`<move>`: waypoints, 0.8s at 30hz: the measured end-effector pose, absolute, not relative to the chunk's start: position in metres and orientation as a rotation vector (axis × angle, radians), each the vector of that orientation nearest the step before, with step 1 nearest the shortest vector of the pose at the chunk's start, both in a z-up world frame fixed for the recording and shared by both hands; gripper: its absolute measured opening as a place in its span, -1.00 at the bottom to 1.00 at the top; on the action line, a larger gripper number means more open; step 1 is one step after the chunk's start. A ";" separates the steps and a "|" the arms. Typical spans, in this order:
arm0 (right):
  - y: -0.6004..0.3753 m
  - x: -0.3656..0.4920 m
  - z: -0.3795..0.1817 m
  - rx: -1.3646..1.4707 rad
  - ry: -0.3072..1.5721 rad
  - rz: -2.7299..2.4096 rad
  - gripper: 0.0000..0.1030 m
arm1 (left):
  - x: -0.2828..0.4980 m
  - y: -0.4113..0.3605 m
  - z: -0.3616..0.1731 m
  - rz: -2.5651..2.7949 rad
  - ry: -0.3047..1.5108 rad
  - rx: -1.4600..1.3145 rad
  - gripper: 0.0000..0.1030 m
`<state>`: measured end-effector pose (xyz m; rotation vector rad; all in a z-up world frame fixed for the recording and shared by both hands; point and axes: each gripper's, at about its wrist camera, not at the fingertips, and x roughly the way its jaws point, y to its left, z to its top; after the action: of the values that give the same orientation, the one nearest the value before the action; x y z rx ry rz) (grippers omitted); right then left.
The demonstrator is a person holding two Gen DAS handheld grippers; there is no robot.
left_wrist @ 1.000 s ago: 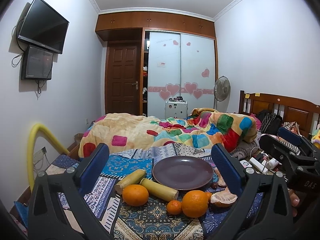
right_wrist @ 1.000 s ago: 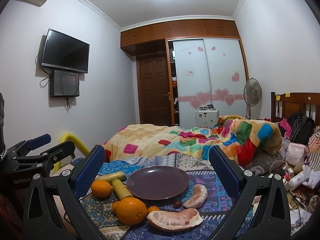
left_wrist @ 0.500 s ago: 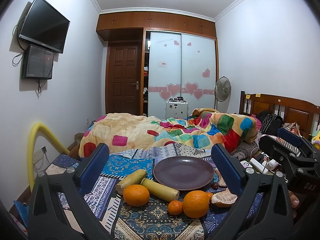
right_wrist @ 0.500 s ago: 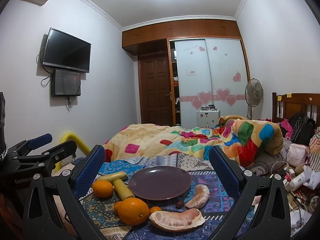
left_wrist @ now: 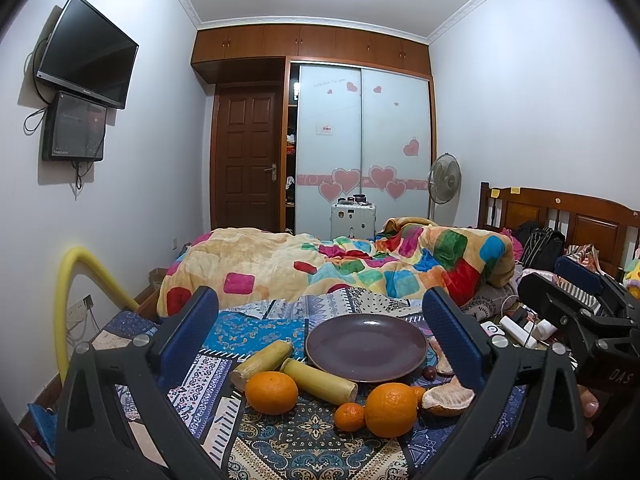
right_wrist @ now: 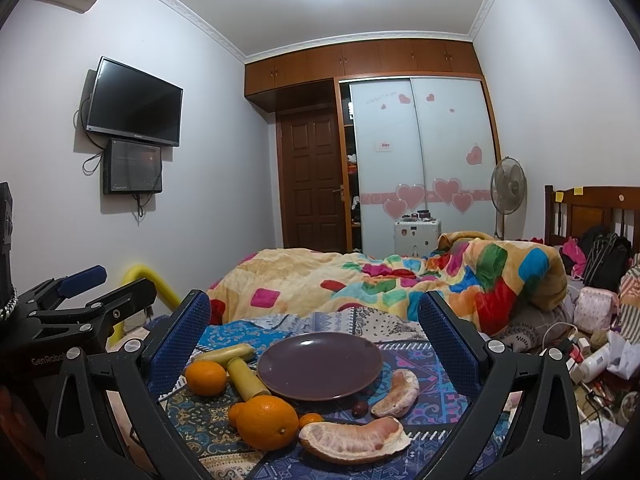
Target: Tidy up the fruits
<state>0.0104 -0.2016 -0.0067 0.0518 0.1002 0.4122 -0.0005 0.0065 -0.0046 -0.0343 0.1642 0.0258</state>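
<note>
Here, through the left wrist camera, my left gripper (left_wrist: 318,334) hangs with its jaws spread wide and nothing between them, framing the empty purple plate (left_wrist: 366,349) on the patterned cloth (left_wrist: 256,332). I judge the step is to pick a first fruit for that plate, and from this side the nearer orange (left_wrist: 271,393) is the fair choice: I should come down over its widest part, pads level, and close gently since a round skin can roll off toward the two yellow stalks (left_wrist: 318,380) beside it. A small tangerine (left_wrist: 349,417) touches a bigger orange (left_wrist: 391,409) in front of the plate. Through the right wrist camera, my right gripper (right_wrist: 314,338) is likewise wide apart and empty. Two peeled pomelo segments (right_wrist: 354,438) lie near the plate's front right, soft and pale pink, so I should pinch them lightly along the length. The big orange (right_wrist: 267,422) sits left of them, glossy and firm
</note>
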 end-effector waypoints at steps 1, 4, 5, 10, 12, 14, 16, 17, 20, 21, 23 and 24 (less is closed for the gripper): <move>-0.201 0.010 -0.006 0.052 0.100 0.413 1.00 | -0.001 0.006 -0.005 0.026 0.164 -0.034 1.00; -0.201 0.010 -0.006 0.052 0.100 0.411 1.00 | -0.001 0.007 -0.005 0.027 0.164 -0.034 1.00; -0.201 0.010 -0.006 0.052 0.102 0.412 1.00 | -0.001 0.007 -0.006 0.027 0.164 -0.034 1.00; -0.201 0.009 -0.006 0.054 0.102 0.409 1.00 | -0.001 0.006 -0.005 0.027 0.164 -0.034 1.00; -0.202 0.010 -0.008 0.056 0.105 0.408 1.00 | 0.000 0.006 -0.006 0.028 0.167 -0.034 1.00; -0.202 0.011 -0.010 0.057 0.109 0.407 1.00 | 0.002 0.005 -0.006 0.025 0.174 -0.035 1.00; -0.202 0.012 -0.012 0.053 0.116 0.403 1.00 | 0.005 0.005 -0.007 0.022 0.185 -0.039 1.00; -0.203 0.014 -0.014 0.048 0.124 0.399 1.00 | 0.007 0.005 -0.009 0.020 0.194 -0.041 1.00; -0.204 0.019 -0.022 0.033 0.154 0.389 1.00 | 0.014 0.007 -0.018 0.018 0.231 -0.046 1.00; -0.204 0.019 -0.025 0.028 0.167 0.387 1.00 | 0.017 0.007 -0.022 0.017 0.249 -0.047 1.00; -0.206 0.024 -0.036 0.005 0.208 0.380 1.00 | 0.024 0.008 -0.031 0.012 0.289 -0.046 1.00; -0.206 0.027 -0.041 -0.006 0.228 0.375 1.00 | 0.028 0.009 -0.036 0.009 0.310 -0.048 1.00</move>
<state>0.0266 -0.2063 -0.0410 -0.0064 0.2276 0.3751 0.0278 0.0087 -0.0364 -0.0482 0.3100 0.0095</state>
